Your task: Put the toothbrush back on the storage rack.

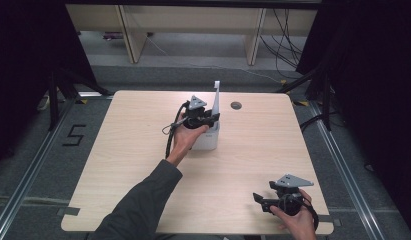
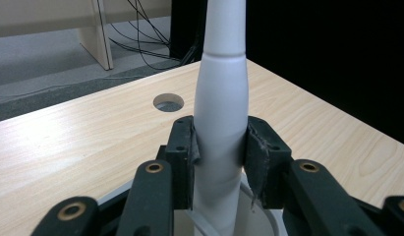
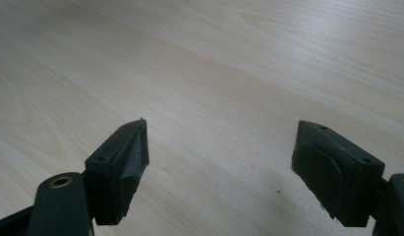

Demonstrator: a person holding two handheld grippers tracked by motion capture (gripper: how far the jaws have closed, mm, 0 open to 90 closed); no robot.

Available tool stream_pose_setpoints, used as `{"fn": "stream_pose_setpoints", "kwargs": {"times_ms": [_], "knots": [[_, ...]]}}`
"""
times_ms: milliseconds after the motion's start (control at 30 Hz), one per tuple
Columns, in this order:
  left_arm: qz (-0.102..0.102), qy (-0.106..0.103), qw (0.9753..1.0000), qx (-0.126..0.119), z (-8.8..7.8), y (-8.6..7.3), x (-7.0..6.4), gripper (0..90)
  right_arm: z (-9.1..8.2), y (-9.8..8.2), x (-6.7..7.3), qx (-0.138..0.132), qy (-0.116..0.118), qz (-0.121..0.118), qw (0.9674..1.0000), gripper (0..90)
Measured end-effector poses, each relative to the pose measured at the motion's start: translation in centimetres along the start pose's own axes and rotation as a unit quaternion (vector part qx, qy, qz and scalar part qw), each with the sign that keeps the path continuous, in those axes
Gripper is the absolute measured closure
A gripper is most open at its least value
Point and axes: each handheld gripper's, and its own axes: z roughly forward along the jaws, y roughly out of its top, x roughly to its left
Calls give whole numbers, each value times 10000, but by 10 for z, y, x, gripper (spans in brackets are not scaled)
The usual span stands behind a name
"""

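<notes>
The handle (image 2: pixel 221 98) is cut off at the top edge in the left gripper view, and its lower end sinks into a white holder (image 1: pixel 208 139) – the foot is hidden by the left gripper's (image 2: pixel 221 152) own fingers. In the high view, the left hand (image 1: pixel 185 135) covers part of the holder. The handle stands upright near the middle of the bench (image 1: pixel 143 150), its long axis vertical, the thin end up. The left fingers are clamped on its thick part, one on each side. The right gripper (image 1: pixel 260 201) rests near the bench's near right corner – its fingers (image 3: pixel 118 162) wide apart, with bare wood between them.
</notes>
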Motion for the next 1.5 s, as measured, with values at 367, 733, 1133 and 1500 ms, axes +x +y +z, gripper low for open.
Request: {"fn": "stream_pose_setpoints", "kwargs": {"times_ms": [367, 733, 1133, 1500], "knots": [[34, -19, 10000, -63, -8, 4, -1, 642, 0, 0, 0, 0, 0, -17, 10000, 223], [96, -13, 9999, -58, -21, 8, -2, 500, 0, 0, -2, -17, -48, -179, 9998, 223], [109, -23, 9999, 77, -33, 10, -7, 358, 0, 0, -2, -20, -53, -180, 9998, 223], [180, -37, 9996, 216, -52, 8, -12, 260, 0, 0, 1, 16, 2, 28, 10000, 223]]}}
